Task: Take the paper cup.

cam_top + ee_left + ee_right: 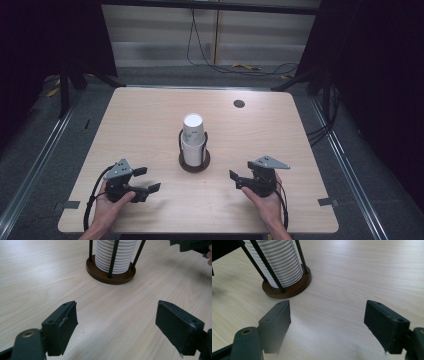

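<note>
A tall stack of white paper cups (193, 136) stands upside down in a holder with a round brown base (194, 164) and thin black rods, at the middle of the table. My left gripper (147, 180) rests near the front left, held in a hand, jaws wide apart with nothing between them. My right gripper (236, 180) sits at the front right, also open and empty. In the left gripper view the cup stack (115, 255) stands ahead of the gripper (116, 322). In the right gripper view the stack (279, 261) is ahead to the left of the gripper (327, 325).
The light wooden table (150, 120) has a round cable hole (239, 104) at the back right. Black cables lie on the floor behind the table. Tape tabs mark the front corners.
</note>
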A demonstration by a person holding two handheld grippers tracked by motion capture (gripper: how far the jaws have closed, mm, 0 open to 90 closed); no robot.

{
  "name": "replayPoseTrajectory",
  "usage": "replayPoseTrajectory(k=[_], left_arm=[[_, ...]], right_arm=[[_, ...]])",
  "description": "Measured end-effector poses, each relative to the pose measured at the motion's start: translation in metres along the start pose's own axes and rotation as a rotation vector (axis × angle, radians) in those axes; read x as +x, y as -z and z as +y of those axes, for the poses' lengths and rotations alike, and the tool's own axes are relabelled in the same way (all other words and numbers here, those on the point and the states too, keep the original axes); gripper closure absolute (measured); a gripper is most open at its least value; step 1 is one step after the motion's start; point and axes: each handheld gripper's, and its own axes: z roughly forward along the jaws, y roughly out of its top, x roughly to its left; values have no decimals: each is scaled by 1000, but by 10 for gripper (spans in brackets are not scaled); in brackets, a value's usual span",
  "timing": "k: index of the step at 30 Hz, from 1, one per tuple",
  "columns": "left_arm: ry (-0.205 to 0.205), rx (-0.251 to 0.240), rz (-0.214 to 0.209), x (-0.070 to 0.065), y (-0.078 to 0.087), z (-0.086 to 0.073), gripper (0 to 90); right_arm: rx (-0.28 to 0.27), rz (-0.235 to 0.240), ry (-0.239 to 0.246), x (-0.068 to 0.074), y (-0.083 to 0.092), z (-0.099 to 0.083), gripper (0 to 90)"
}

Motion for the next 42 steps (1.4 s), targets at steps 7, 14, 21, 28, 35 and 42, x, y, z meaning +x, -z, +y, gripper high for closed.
replayPoseTrajectory(k=[7, 14, 21, 28, 35, 42], left_arm=[[-8, 3, -10, 1, -2, 0, 159], [-11, 10, -16, 1, -5, 1, 159], [-24, 9, -23, -1, -7, 3, 158], [-41, 6, -38, -4, -5, 3, 158], [-40, 14, -35, -5, -5, 2, 158], [-32, 22, -52, -5, -8, 1, 158]], right_arm=[[-10, 10, 11, 0, 1, 0, 166], [-24, 54, 25, -1, 5, 3, 150], [-31, 86, 62, 8, 11, 10, 178], [-30, 140, 98, 18, 12, 28, 187], [-25, 156, 122, 21, 13, 36, 256], [-11, 193, 162, 24, 12, 58, 269]])
